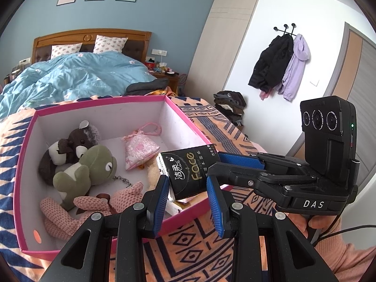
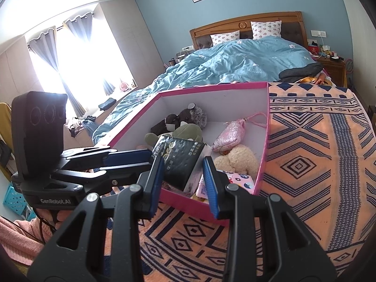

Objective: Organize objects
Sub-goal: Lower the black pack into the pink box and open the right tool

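A pink-rimmed box (image 1: pixel 105 101) stands on a patterned blanket. It holds a green frog plush (image 1: pixel 82 171), a dark plush (image 1: pixel 70 145), a pink pouch (image 1: pixel 138 149), a pink knitted toy (image 1: pixel 94 204) and a cream plush (image 2: pixel 237 159). A black "Face" tissue pack (image 1: pixel 188 171) hangs over the box's near corner; it also shows in the right wrist view (image 2: pixel 181 162). My left gripper (image 1: pixel 188 202) stands open around its lower end. My right gripper (image 2: pixel 183 183) is open too, its fingers at either side of the pack. Which one bears the pack is unclear.
The patterned orange and blue blanket (image 2: pixel 317 152) covers the bed end. A blue duvet (image 1: pixel 70 77) and dark folded clothes (image 1: pixel 148 85) lie behind the box. A clothes pile (image 1: pixel 230 108) sits by the wall at right. A flat printed packet (image 2: pixel 235 181) lies in the box corner.
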Demonstrator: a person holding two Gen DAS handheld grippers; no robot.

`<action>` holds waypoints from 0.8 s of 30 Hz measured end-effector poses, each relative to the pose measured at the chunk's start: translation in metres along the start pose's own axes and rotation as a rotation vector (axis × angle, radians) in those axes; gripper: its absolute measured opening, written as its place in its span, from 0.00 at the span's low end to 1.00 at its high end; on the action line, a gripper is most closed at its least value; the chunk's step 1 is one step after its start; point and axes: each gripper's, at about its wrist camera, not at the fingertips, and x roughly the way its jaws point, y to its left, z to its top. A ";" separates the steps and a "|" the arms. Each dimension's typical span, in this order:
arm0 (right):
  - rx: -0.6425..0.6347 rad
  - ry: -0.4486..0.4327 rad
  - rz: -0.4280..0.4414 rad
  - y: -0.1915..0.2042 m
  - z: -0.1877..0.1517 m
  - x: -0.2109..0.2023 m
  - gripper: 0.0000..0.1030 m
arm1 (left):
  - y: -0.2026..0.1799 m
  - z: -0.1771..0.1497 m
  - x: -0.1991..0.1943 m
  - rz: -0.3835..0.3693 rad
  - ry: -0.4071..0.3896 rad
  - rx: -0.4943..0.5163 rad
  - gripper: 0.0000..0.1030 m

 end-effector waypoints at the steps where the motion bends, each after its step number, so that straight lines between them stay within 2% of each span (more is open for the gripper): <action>1: -0.001 0.000 0.000 0.000 0.000 0.000 0.36 | 0.000 0.000 0.001 0.002 0.000 0.001 0.32; 24: 0.004 0.015 -0.010 -0.009 0.006 0.011 0.36 | 0.008 0.003 0.008 0.003 0.013 -0.012 0.32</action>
